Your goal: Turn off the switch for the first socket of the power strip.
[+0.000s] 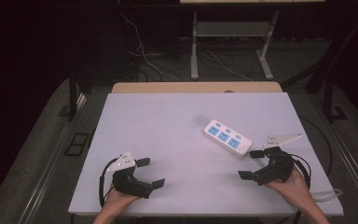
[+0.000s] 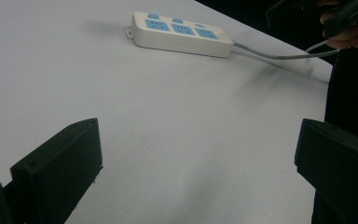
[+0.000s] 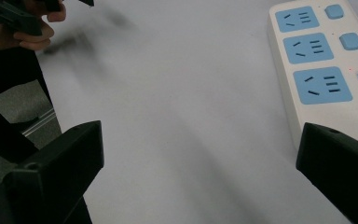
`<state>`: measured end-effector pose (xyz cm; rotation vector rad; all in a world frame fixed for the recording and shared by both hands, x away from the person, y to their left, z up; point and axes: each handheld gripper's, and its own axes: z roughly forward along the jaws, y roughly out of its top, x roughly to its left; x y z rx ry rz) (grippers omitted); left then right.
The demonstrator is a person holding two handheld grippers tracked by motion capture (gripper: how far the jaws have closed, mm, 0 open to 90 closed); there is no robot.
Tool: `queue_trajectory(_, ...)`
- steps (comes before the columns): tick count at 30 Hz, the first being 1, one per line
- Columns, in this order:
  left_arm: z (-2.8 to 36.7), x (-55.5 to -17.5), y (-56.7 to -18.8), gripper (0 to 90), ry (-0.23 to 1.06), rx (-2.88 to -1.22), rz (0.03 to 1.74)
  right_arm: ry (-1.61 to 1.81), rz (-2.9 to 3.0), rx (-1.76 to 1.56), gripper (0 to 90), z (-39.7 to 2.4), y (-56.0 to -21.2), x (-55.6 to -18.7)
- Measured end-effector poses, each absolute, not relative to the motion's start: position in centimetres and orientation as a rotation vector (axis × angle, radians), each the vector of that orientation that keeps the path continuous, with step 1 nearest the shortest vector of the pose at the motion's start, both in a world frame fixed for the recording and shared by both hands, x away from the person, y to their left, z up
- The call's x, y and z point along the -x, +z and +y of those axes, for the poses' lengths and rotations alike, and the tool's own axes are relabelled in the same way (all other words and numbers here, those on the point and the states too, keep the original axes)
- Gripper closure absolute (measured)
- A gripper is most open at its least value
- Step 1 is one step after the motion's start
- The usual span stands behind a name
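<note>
Strip [image 1: 227, 137] untouched on counter [image 1: 168, 140] (nothing grasped yet); right gripper [image 1: 251, 163] near it, left gripper [image 1: 150, 172] well apart, both spread wide.

Dark room, grey carpet floor [image 1: 37, 154], white desk legs [image 1: 194, 46], loose floor cables [image 1: 142, 56]

Power strip [image 1: 227, 138]: smooth white plastic, slight sheen, blue socket faces. Worktop [image 1: 168, 140]: matt pale grey, smooth; wood-coloured edge at far side. Both grippers' fingers [image 2: 60, 168]: matt black plastic.
</note>
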<state>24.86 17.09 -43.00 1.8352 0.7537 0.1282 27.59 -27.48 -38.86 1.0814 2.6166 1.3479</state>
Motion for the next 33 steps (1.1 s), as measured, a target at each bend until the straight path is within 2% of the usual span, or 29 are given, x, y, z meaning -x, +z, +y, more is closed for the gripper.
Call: queue_trajectory(33,17.3,-24.9,-43.0,0.0,0.133,-1.831,0.762,1.276,2.669,-1.027,0.4,-26.4,-36.1,-31.0)
